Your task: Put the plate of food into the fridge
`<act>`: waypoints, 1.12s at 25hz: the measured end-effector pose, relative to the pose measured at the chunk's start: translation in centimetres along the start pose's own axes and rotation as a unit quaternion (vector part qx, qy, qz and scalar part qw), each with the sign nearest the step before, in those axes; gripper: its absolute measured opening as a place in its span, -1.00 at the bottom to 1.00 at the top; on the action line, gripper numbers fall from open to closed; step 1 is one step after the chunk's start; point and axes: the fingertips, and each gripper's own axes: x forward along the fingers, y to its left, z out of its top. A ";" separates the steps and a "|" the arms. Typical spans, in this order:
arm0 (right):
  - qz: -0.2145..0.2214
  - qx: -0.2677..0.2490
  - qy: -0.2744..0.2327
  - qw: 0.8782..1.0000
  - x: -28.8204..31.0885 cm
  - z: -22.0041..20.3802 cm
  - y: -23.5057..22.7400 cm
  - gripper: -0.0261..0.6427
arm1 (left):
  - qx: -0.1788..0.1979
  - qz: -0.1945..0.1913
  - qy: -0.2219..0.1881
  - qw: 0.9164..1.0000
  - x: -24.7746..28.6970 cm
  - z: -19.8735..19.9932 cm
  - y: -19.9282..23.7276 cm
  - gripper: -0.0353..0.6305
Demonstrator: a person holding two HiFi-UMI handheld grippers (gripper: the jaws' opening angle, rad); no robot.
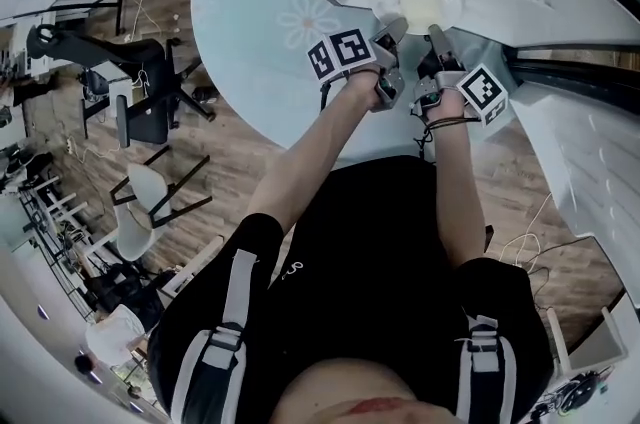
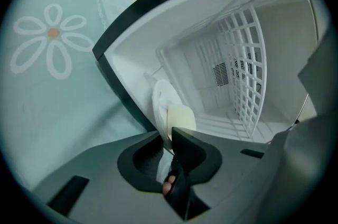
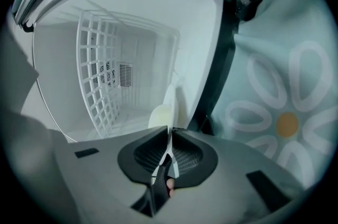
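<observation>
While both grippers pinch it from opposite sides, the white plate [image 1: 415, 0] sits level just inside the mouth of the open fridge [image 2: 185, 33], with a pale yellow piece of food [image 1: 421, 7] on top of it; whether it rests on the white compartment floor or hangs just above it cannot be told. On the plate's left rim the left gripper [image 2: 170, 136] has its jaws drawn close together, the thin white edge caught between the dark pads. On the opposite rim the right gripper [image 3: 170, 130] is likewise nearly closed, with the plate edge clamped between its ribbed pads. A white wire shelf [image 2: 243, 70] lies above the plate, deeper inside the compartment. Beside the opening is the pale teal fridge door [image 1: 250, 2], printed with a white daisy. Behind the person's outstretched arms lies a wooden floor [image 1: 230, 162] with a black office chair [image 1: 150, 82] well off to the left
</observation>
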 end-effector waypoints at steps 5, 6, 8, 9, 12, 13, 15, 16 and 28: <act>-0.003 0.007 -0.021 1.000 0.3 1.1 -0.5 -0.83 | 0.006 0.007 0.007 1.000 1.5 0.3 0.0 -0.72; -0.003 0.005 -0.024 1.000 0.5 1.5 -0.4 -0.83 | 0.007 0.008 0.009 1.000 1.9 0.5 -0.2 -0.72; -0.001 -0.006 -0.027 1.000 0.8 1.7 -0.2 -0.82 | 0.010 0.009 0.012 1.000 2.4 0.8 -0.1 -0.69; 0.000 -0.014 -0.027 1.000 1.0 1.7 -0.1 -0.82 | 0.011 0.011 0.013 1.000 2.5 1.1 0.0 -0.67; 0.001 -0.038 -0.025 0.999 1.6 1.6 0.2 -0.80 | 0.018 0.015 0.008 1.000 2.7 2.1 0.1 -0.66; 0.003 -0.041 -0.025 0.999 1.7 1.7 0.3 -0.78 | 0.019 0.013 0.009 1.000 2.8 2.3 0.1 -0.66; 0.008 -0.044 -0.028 0.999 1.6 2.0 0.5 -0.65 | 0.025 0.014 0.016 0.999 2.8 2.3 0.2 -0.65; 0.011 -0.046 -0.029 0.998 1.5 2.1 0.6 -0.59 | 0.032 0.019 0.018 0.999 2.6 2.3 0.4 -0.64; 0.013 -0.108 -0.042 0.993 -2.2 3.5 2.1 -0.57 | 0.024 0.026 -0.058 0.998 -2.8 3.0 -0.2 -0.56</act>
